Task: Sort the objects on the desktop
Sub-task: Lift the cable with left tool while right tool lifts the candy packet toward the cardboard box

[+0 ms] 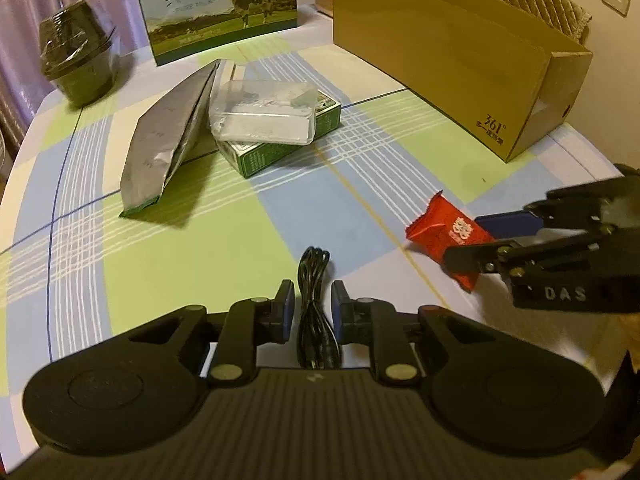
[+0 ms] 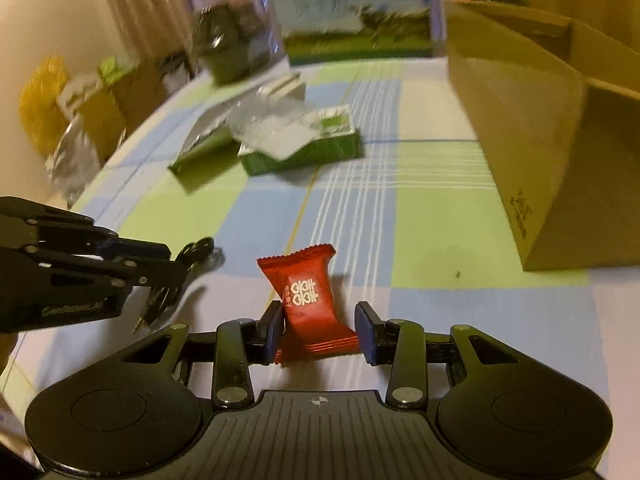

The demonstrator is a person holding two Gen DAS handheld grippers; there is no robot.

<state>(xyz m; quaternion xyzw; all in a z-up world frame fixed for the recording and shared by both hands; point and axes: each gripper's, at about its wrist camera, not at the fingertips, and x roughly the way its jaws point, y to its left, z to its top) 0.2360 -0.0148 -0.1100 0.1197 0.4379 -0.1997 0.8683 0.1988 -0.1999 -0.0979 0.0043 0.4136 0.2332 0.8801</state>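
Note:
A bundled black cable (image 1: 314,300) lies between the blue pads of my left gripper (image 1: 313,300), which is shut on it. From the right wrist view the left gripper (image 2: 176,260) holds the cable (image 2: 196,250) just above the checked tablecloth. A red candy packet (image 2: 310,300) rests on the cloth between the fingers of my right gripper (image 2: 320,332). That gripper is open; its left pad touches the wrapper and its right pad stands apart. The left wrist view shows the right gripper (image 1: 464,238) straddling the candy (image 1: 440,232).
An open brown cardboard box (image 1: 460,56) stands at the far right. Mid-table lie a silver foil pouch (image 1: 168,136) and a clear plastic case (image 1: 264,114) on a green carton (image 1: 276,152). A milk carton box (image 1: 218,4) and a wrapped dark bowl (image 1: 76,56) sit behind.

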